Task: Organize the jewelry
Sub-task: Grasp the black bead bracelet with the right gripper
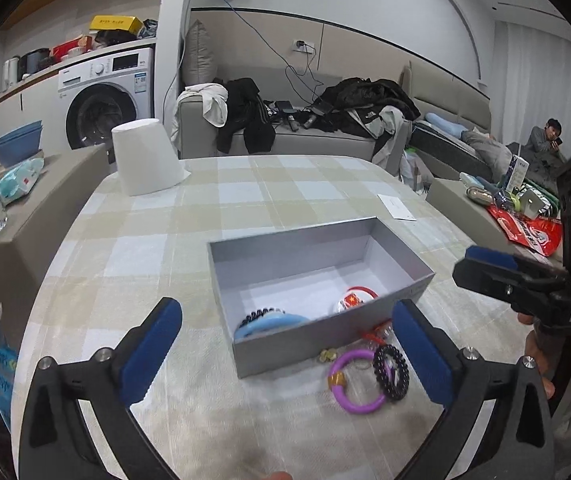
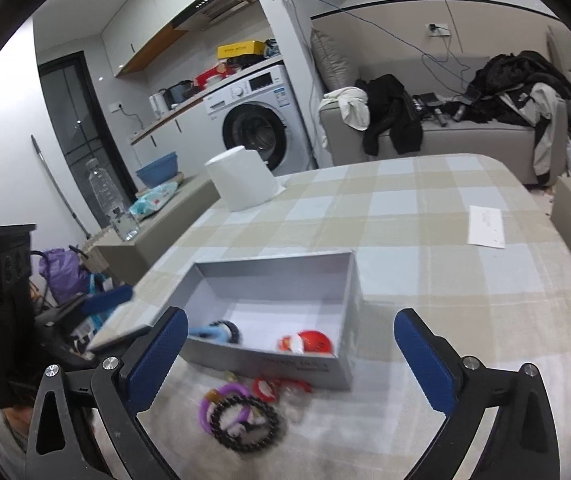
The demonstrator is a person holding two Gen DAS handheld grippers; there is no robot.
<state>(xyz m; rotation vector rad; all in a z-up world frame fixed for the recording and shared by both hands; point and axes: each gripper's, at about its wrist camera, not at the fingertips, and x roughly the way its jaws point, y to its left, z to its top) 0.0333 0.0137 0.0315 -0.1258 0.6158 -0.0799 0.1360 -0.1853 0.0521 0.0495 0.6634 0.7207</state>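
An open grey box [image 1: 285,256] [image 2: 341,296] sits on the checked tablecloth. Inside lie a light blue bangle with a black beaded bracelet [image 1: 269,320] [image 2: 215,332] and a red and white bracelet [image 1: 355,298] [image 2: 309,342]. In front of the box lie a purple ring bracelet [image 1: 355,384] [image 2: 225,398], a black beaded bracelet [image 1: 391,366] [image 2: 247,424] and a red piece [image 1: 377,330] [image 2: 269,388]. My left gripper [image 1: 285,354] is open and empty above them. My right gripper [image 2: 291,360] is open and empty; it also shows in the left wrist view [image 1: 493,268].
An upturned white bucket [image 1: 145,156] [image 2: 243,182] stands at the table's far left. A white paper slip [image 1: 397,207] [image 2: 487,226] lies at the far right. A water bottle [image 2: 111,204] stands on a side unit at left. A sofa with clothes is behind the table.
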